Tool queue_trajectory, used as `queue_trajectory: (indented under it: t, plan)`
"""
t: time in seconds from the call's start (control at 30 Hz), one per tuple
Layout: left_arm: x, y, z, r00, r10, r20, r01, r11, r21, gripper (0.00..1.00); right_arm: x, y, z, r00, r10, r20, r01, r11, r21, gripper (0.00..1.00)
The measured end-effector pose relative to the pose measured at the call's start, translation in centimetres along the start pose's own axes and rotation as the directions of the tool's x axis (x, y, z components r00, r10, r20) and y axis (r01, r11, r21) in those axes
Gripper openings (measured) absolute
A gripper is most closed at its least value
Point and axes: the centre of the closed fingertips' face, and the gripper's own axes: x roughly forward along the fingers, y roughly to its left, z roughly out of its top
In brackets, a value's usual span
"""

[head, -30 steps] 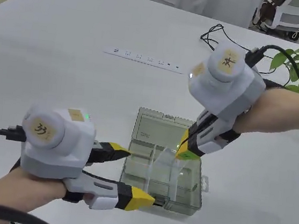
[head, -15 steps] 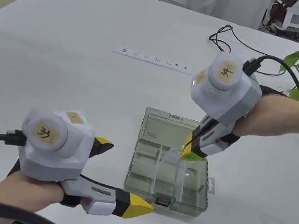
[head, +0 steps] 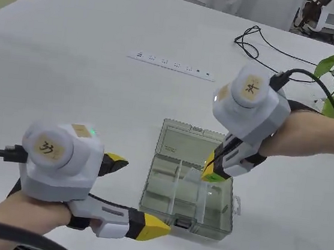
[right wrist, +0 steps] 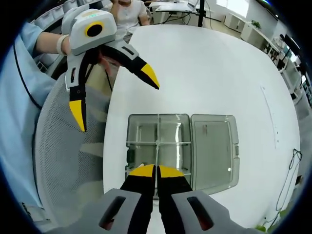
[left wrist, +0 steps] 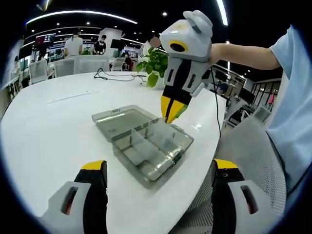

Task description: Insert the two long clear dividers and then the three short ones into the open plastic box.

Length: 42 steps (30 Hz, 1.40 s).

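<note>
Right gripper view: pushing off-line with your pressed-together right claw [right wrist: 157,168] could jam the thin clear plastic divider [right wrist: 157,131]; left claw [left wrist: 158,165] spread.

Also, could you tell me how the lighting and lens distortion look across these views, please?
Head view: soft, even light, faint shadows, the plastic box sharp. Left gripper view: strong fisheye curves the table edge, and bright ceiling strips glare against a dark room. Right gripper view: same curving, box crisp at centre.
</note>
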Motion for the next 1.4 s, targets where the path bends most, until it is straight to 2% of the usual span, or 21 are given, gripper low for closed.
queue_trajectory:
  t: [0.5, 0.63, 0.93, 1.27, 1.4]
  plan:
    - [0.0, -0.1, 0.0, 1.0, -0.002, 0.006, 0.002, 1.0, -0.004, 0.88, 0.2, -0.1, 0.1, 0.9999, -0.011, 0.013, 0.011, 1.0, -0.014, 0.02]
    - [0.1, -0.2, -0.1, 1.0, -0.003, 0.006, 0.003, 1.0, -0.007, 0.88, 0.1, -0.2, 0.1, 0.999, -0.024, 0.039, 0.024, 1.0, -0.017, 0.02]
    - [0.2, -0.4, -0.4, 1.0, -0.009, -0.003, 0.009, 1.0, -0.01, 0.88, 0.3, -0.1, 0.4, 0.9977, -0.028, 0.062, 0.029, 0.999, -0.023, 0.02]
    - [0.2, -0.3, -0.5, 0.9999, -0.01, -0.008, 0.01, 1.0, -0.008, 0.87, 1.5, 0.0, 0.4, 0.9994, -0.025, 0.024, 0.026, 0.999, -0.036, 0.02]
    - [0.0, -0.3, -0.6, 0.9999, -0.009, -0.01, 0.009, 1.0, -0.009, 0.87, 2.5, 0.0, 0.1, 0.9995, -0.03, -0.009, 0.029, 0.999, -0.039, 0.02]
